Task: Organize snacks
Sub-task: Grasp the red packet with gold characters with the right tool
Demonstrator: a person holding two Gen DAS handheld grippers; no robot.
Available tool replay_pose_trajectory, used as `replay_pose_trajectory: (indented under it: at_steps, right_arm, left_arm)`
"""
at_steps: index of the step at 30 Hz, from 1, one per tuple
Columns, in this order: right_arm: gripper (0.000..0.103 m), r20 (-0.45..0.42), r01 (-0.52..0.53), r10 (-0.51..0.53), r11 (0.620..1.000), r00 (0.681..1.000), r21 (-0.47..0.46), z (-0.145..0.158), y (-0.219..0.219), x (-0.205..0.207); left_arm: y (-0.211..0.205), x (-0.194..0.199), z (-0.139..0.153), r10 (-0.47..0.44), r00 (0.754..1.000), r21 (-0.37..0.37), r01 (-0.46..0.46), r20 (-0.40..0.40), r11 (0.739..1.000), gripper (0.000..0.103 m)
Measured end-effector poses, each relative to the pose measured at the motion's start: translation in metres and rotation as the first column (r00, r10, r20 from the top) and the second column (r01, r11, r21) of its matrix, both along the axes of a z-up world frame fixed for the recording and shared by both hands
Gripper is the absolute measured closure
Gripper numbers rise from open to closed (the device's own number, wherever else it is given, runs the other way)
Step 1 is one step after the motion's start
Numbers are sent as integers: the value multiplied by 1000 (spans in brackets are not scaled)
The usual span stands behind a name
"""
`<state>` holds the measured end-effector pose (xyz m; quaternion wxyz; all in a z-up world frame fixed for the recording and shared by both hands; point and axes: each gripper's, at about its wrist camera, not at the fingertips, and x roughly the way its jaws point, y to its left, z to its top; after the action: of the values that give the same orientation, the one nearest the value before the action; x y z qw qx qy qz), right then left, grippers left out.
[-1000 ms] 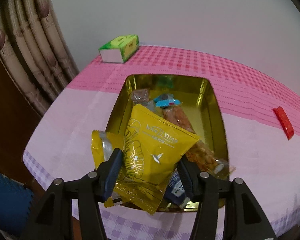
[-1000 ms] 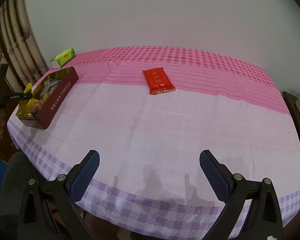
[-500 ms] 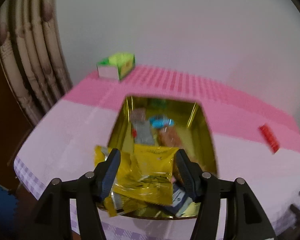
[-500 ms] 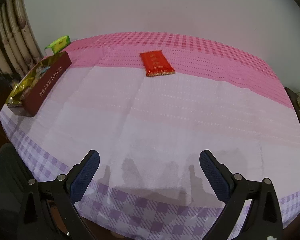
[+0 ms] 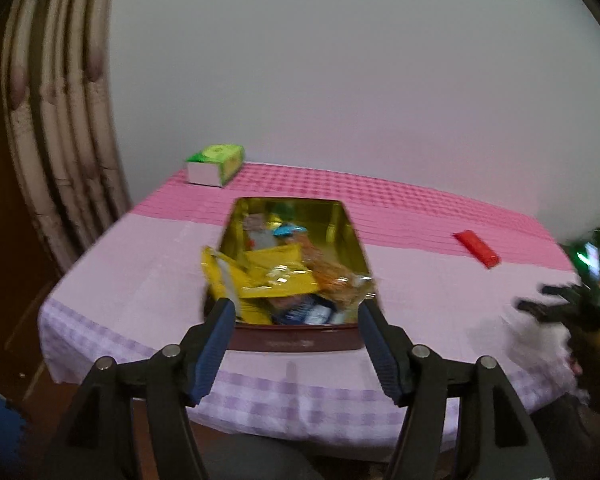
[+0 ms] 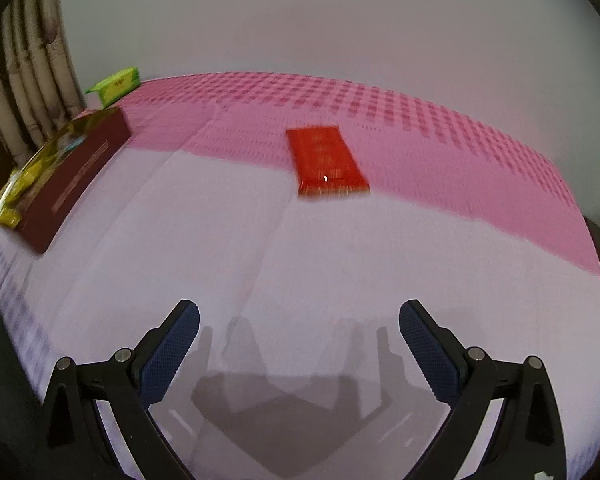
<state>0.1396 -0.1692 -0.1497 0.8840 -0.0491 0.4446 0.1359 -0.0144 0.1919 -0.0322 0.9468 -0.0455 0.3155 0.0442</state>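
A dark red tin with a gold inside [image 5: 332,222] [image 6: 80,168] stands at the table's left end, filled with several snack packets. A yellow packet [image 5: 276,276] lies on top of them, sticking out over the near left rim. My left gripper [image 5: 296,320] hangs in front of the tin's near wall, pulled back from it; its jaws are opening and nothing is between them. A red packet [image 6: 326,160] [image 5: 476,249] lies flat on the pink checked part of the cloth. My right gripper [image 6: 299,322] is open and empty above the pale cloth, well short of the red packet.
A green and white carton [image 5: 216,164] [image 6: 116,84] sits at the table's far left corner by the curtain [image 5: 56,120]. The right gripper and its hand [image 5: 564,312] show blurred at the right in the left wrist view. The table's front edge lies just under both grippers.
The left gripper let go of the yellow packet, which now lies in the tin, and drew back and up. The right gripper moved forward and down toward the red packet.
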Motion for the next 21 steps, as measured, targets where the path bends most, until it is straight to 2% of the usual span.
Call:
replay_pose_trajectory:
  at_steps: [3,8,13,14,15,16,17,18,21]
  right_arm:
    - [3,4,19,-19,1000,1000,0,0,2,46]
    - [3,-8,33,-33,999,999,-14,-4,6,110]
    - [4,-21,-9,7,998,1000,-68,-14,21,138]
    - [10,-25,-19,17,997,1000,-70,-16,23,141]
    - [27,-28,-29,26,997,999,-78,-19,26,143]
    - [33,-34,-39,37,997,999,-71,-22,26,144]
    - [50,-31,-38,37,999,999,-32,-22,24,145]
    - [54,-36,-23,23,1000,999,-6,-22,22,147]
    - [61,-33,-39,38,999,999,-15,-20,26,148]
  left_arm:
    - [-11,5,-1,-37,999,49,37,-1,998,38]
    - [-8,7,-2,-62,998,-3,62,0,998,38]
    - [-3,7,-4,-55,998,-35,55,-6,998,38]
    - [-3,8,-4,-54,998,-37,54,-8,998,38]
    - [-3,9,-5,-55,998,-38,55,-12,998,38]
    - [-3,9,-6,-55,998,-38,54,-16,998,38]
    - [-3,11,-7,-54,998,-40,54,-20,998,38]
    - [-3,11,-7,-54,998,-40,53,-21,998,38]
    - [-6,13,-9,-59,998,-37,58,-29,998,38]
